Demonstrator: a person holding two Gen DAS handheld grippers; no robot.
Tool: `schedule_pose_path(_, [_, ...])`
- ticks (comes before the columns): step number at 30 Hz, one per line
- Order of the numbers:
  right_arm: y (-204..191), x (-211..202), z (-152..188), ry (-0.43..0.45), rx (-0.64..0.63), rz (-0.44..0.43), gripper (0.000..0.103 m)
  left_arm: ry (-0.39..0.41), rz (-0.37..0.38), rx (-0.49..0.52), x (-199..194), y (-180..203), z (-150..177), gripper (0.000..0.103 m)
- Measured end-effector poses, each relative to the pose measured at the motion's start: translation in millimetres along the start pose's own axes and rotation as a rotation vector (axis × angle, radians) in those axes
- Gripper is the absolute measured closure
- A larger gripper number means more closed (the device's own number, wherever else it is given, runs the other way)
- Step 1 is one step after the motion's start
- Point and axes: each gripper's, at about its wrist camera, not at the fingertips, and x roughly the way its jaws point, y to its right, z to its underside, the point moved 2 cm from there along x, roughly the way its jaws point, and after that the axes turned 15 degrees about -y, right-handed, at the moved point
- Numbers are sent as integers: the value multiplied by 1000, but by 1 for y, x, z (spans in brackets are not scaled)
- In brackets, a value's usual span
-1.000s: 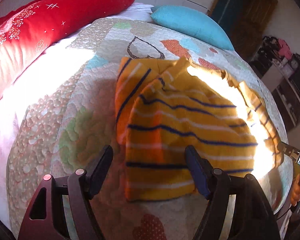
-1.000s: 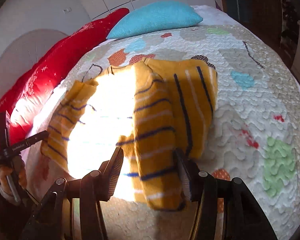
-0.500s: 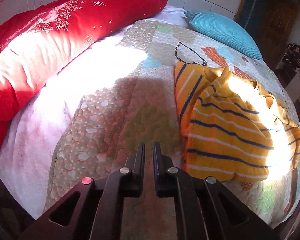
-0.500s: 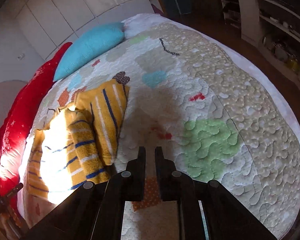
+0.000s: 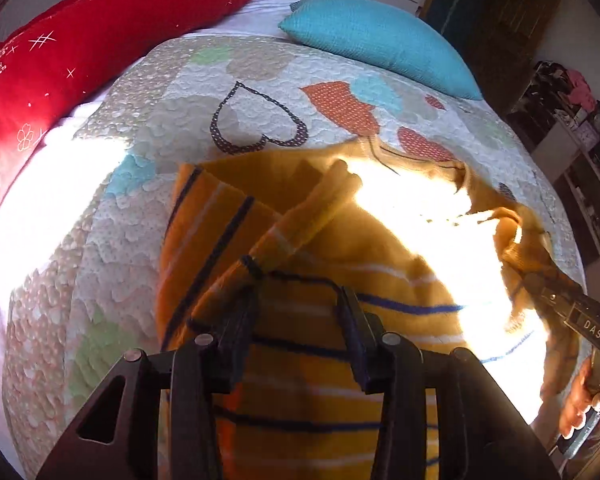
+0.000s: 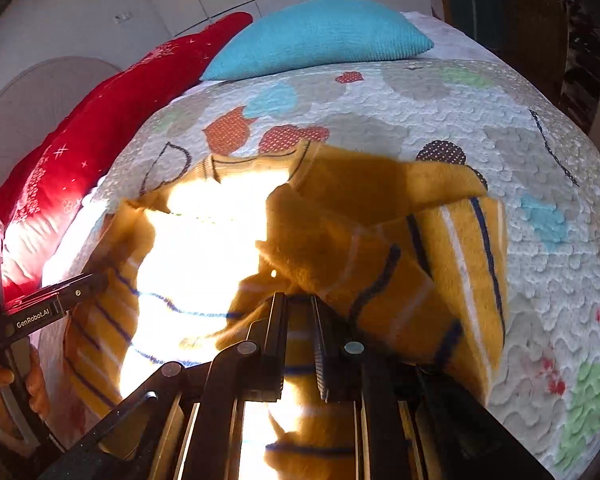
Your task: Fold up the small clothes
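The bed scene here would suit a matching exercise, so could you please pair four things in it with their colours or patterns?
Things:
1. sweater
2. long pillow
3. small pillow
4. quilt

Descriptions:
A. plain turquoise
B. pale with heart shapes
C. mustard yellow with dark blue stripes
D. red with white sparkles

Pairs: 1-C, 2-D, 3-A, 4-B
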Motion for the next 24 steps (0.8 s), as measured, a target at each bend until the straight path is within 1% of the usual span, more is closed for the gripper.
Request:
schedule_pose_path(2, [22,10,-28,2,69,41,90,-20,-2,-57,12,-17,-22,63])
schedule_pose_path(3, [36,14,-39,1,105,41,91,-25,16,-92,16,-27,-30,63])
schedule_pose_path(4, [48,18,-48,-12,144,46,91,-21,14,-129,17,-36,-36,63])
schedule_pose_path(5, [59,19,-55,-20,176,38,92,-18,-10,-158,17,-44,-40,61])
schedule_pose_path(6, [66,16,-59,-16,194,14,92,-17,2,-172,15,-50,-41,60])
schedule_pose_path(7, [71,9,-59,-3,206,6,91,-19,33,-183,12,-55,-39,60])
schedule_pose_path(8, [74,-3,-56,22,211,9,85,-16,52,-192,8,-58,-36,60])
schedule_pose_path(9, [78,-16,-50,49,212,6,77,-10,54,-192,2,-61,-30,59])
schedule_pose_path(10, [82,-30,-40,68,210,-11,61,-3,44,-185,-4,-61,-24,58])
schedule_pose_path(11, [84,-43,-28,85,205,-29,58,4,33,-171,-10,-61,-16,57])
schedule_pose_path(13, [91,-67,5,106,179,-37,58,16,21,-133,-23,-58,2,55])
schedule_pose_path(15, [96,-82,44,102,151,-58,58,27,33,-99,-34,-52,26,50])
schedule_pose_path(17, [97,-89,85,89,132,-74,58,39,51,-68,-41,-44,50,48])
schedule_pose_path(19, [94,-89,119,83,117,-92,58,49,51,-30,-41,-34,71,46])
schedule_pose_path(21, [88,-79,141,66,108,-102,57,49,21,-2,-32,-25,87,46])
schedule_pose_path(23, [81,-62,153,42,101,-127,58,34,-6,-9,-19,-22,97,46])
schedule_pose_path(24, [80,-53,154,32,103,-154,64,32,-16,-19,-15,-22,99,46])
